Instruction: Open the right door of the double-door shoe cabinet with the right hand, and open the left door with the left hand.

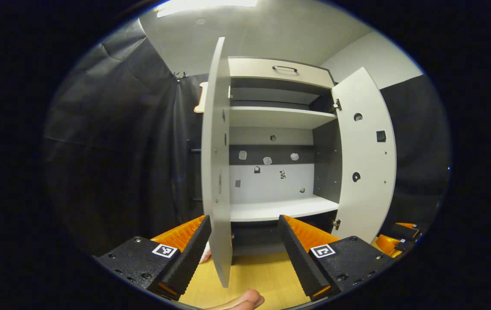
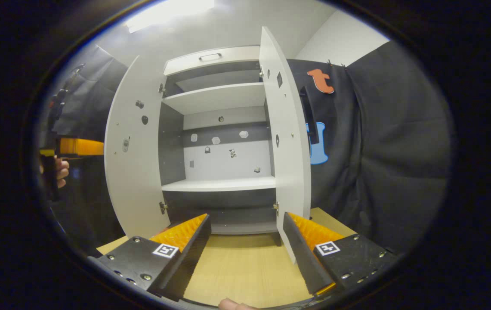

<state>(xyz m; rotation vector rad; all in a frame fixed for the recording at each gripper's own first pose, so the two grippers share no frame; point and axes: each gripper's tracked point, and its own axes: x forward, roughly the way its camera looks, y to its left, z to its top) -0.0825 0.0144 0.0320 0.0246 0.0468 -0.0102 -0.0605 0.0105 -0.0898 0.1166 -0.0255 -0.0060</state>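
Wooden floor [image 2: 245, 267] | grey shoe cabinet [image 1: 271, 172] doors swung wide | left claw [image 1: 243, 254], right claw [image 2: 245, 249] both spread, empty

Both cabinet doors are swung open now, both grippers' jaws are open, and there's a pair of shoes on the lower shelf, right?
Not quite: the lower shelf is bare, with no shoes on it, as the left gripper view shows. The rest holds. The left door and right door are swung open, and the left gripper and right gripper both have open jaws holding nothing.
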